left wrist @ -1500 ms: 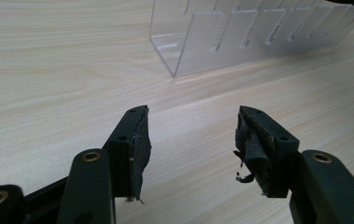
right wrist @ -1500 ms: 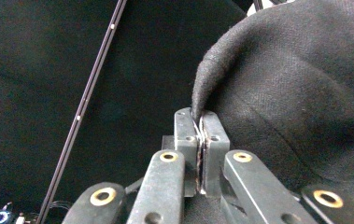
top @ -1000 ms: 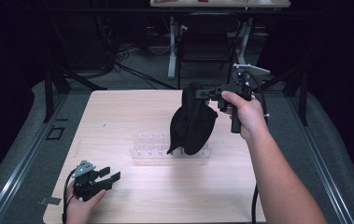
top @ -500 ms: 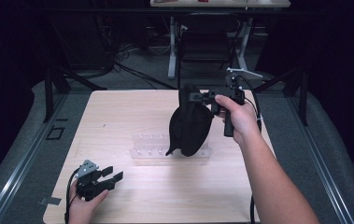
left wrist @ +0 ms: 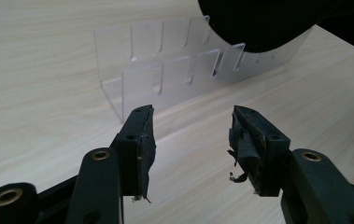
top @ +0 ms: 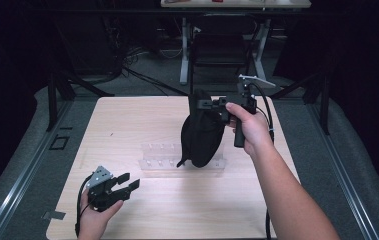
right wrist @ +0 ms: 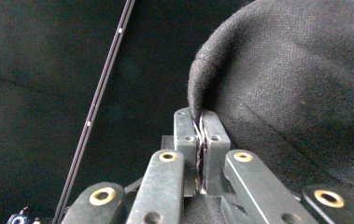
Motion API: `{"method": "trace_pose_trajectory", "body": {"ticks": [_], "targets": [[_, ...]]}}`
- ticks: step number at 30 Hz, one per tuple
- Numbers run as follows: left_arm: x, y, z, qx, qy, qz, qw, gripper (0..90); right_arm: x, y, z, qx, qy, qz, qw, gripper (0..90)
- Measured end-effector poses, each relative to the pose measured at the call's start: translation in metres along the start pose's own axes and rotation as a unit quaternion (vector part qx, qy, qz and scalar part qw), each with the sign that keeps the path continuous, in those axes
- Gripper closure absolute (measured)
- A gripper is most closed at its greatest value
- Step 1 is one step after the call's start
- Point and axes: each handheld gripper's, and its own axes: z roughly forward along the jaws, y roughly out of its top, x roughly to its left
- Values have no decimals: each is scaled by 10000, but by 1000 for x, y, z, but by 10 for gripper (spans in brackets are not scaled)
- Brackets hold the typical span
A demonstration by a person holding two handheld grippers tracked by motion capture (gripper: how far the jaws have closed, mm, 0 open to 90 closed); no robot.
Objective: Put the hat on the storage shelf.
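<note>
Rightward tongs [right wrist: 201, 122] pinching black cloth [right wrist: 300, 79], left tongs [left wrist: 191, 135] open

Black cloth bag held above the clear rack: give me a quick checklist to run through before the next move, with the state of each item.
1. Right tongs grip on the black cloth bag: ok, shut on the bag's edge.
2. Bag clear of the table: ok, it hangs over the clear slotted rack; whether it touches the rack, cannot tell.
3. Left tongs free: ok, nothing between them, though the jaws have just been closing a little.
4. Left tongs near the bag: not ok, they are low at the table's near left, apart from it.
5. Rack upright and unobstructed: ok for the near slots; the far end is hidden behind the bag.
</note>
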Motion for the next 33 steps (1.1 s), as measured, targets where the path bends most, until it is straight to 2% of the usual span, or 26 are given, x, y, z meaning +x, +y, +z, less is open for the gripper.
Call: {"method": "trace_pose_trajectory", "body": {"ticks": [7,12,25,33], "targets": [[-18,28,16,-150,-198,252,9994,511,1,-2,0,-50,-49,-25,10000,878],[-33,41,23,-173,-313,458,9983,525,3,-5,0,-134,-92,-24,9999,877],[-54,61,31,-279,-464,694,9961,554,5,-8,4,-149,-57,-8,9999,874],[-67,70,36,-255,-591,856,9943,561,4,-8,2,-187,-73,1,9998,874]]}}
